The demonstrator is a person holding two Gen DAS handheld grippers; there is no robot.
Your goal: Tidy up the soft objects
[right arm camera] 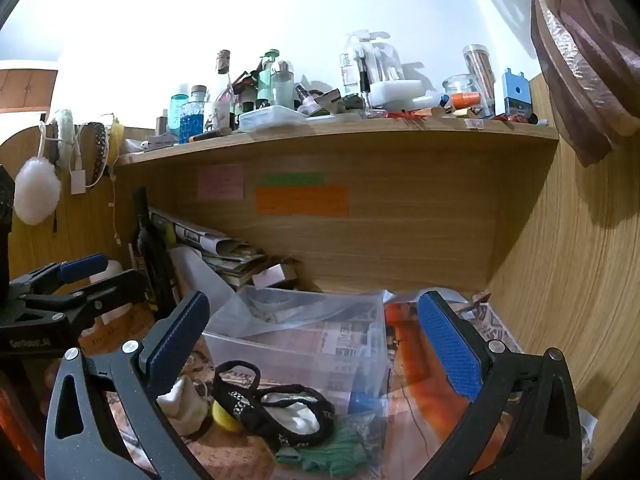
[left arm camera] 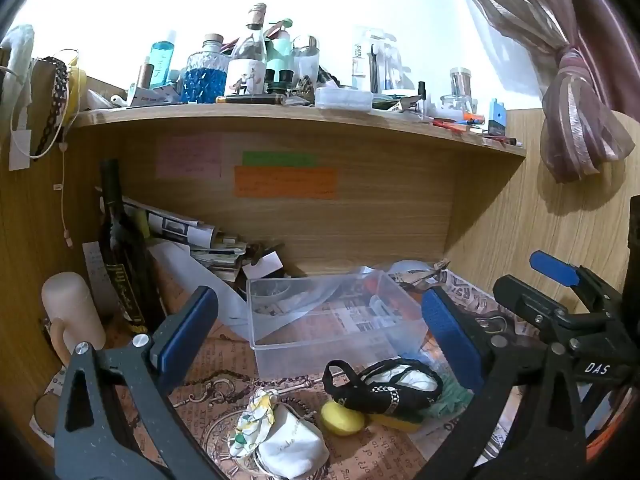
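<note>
Black fabric pouch [left arm camera: 384, 390] with white lining and a studded band lies on the printed desk paper [left arm camera: 224, 364], resting on a yellow sponge [left arm camera: 342, 418], just in front of the empty clear plastic box [left arm camera: 320, 320]. It looks light and floppy; its strap loop or pinched rim seems the best hold. A white drawstring bag [left arm camera: 290, 440] lies beside it, green cloth [right arm camera: 336, 450] behind. Left gripper [left arm camera: 316, 334] and right gripper [right arm camera: 312, 340] hover spread wide, holding nothing. "DAS" is readable on the right gripper's body.
</note>
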